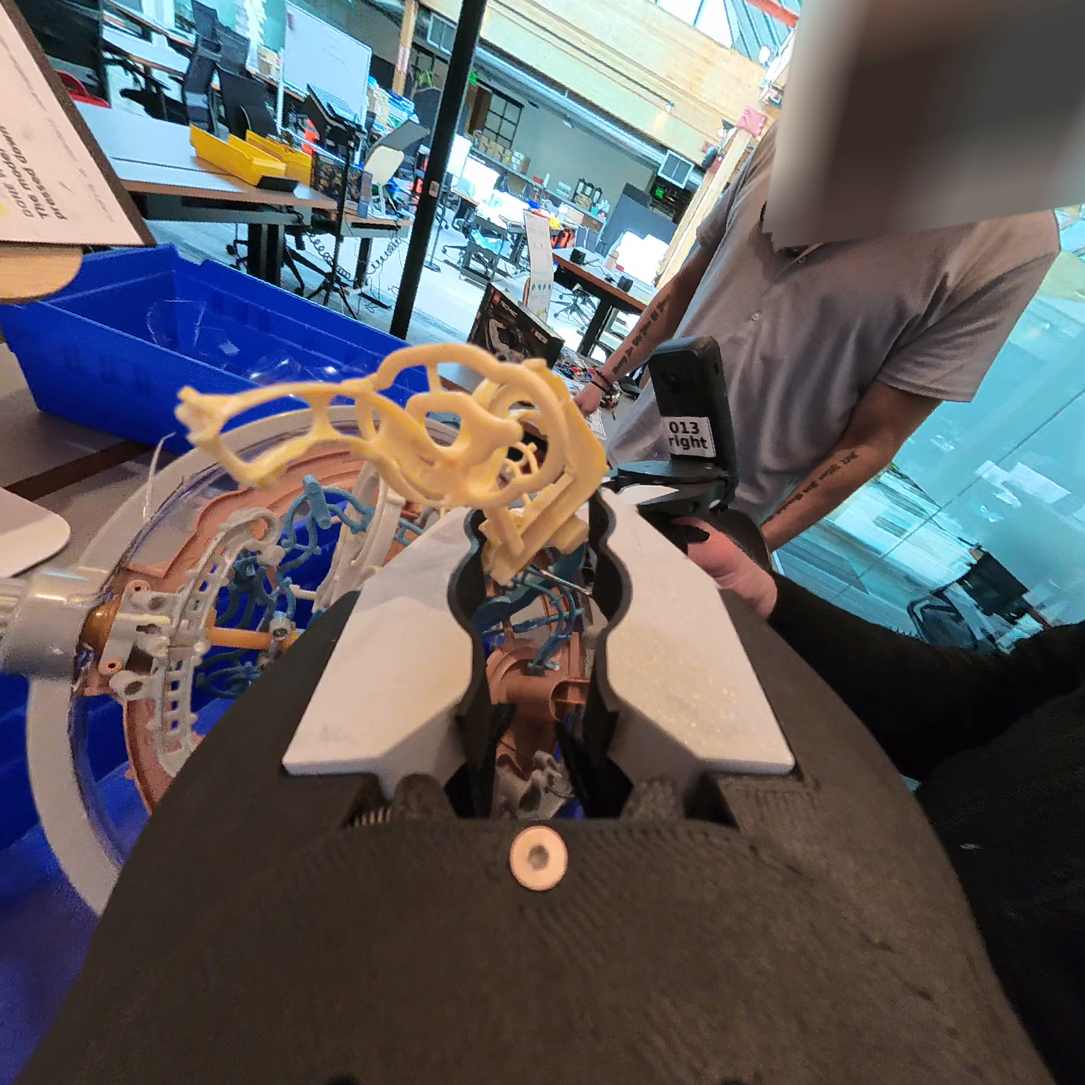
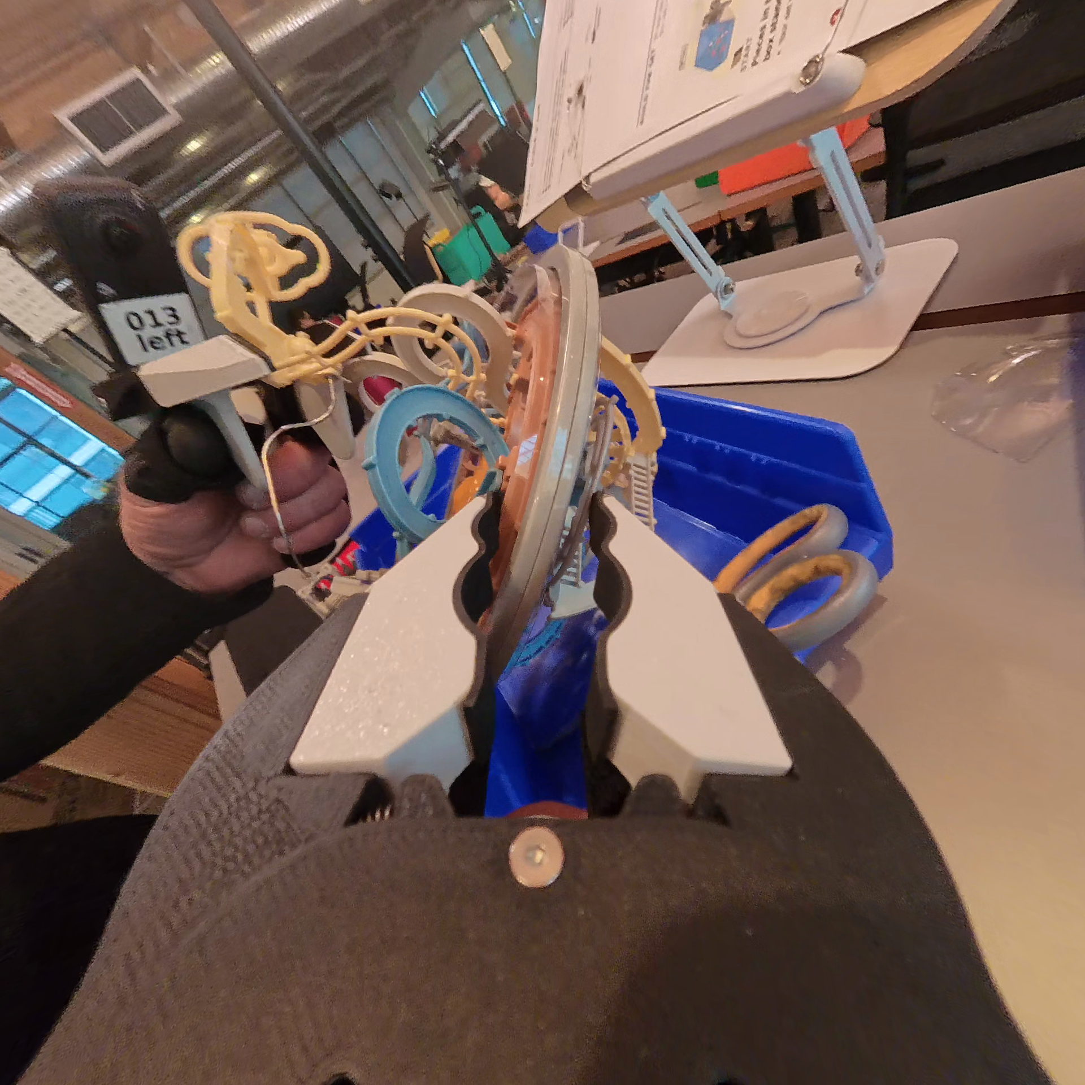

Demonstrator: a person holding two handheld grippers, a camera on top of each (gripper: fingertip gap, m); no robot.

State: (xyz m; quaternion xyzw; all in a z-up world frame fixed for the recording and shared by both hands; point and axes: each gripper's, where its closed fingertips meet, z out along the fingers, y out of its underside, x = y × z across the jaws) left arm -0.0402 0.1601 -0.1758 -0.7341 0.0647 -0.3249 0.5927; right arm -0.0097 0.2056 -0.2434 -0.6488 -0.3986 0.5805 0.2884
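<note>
Left wrist view: left hand-held gripper closed narrow on the cream track, a lattice-like plastic piece, gripped at its lower stub so the bulk stands clear above the fingers; judged a hold by the one solid end, keeping the thin loops unloaded. Beyond sits the maze disc, w/ grey rim, brown plate, blue and white tracks, tilted over the blue bin. Right hand-held gripper shows farther off, fingertips at the disc's far edge. A person in a grey shirt stands behind the desk. Right wrist view: right hand-held gripper clamps the rim of the maze disc, fingers narrow, one each side of the edge; disc held near edge-on, apparently to steady it while the other side is worked. Left hand-held gripper is seen from outside, cream track pinched at the fingertips, its far end just beside or touching the disc's tracks; cannot tell which. Only this view shows: blue ring on the disc's face, two grey loops lying in the blue bin, a paper stand on the desk, and a clear bag. Only the left view shows the disc's face layout and the bystander.
</note>
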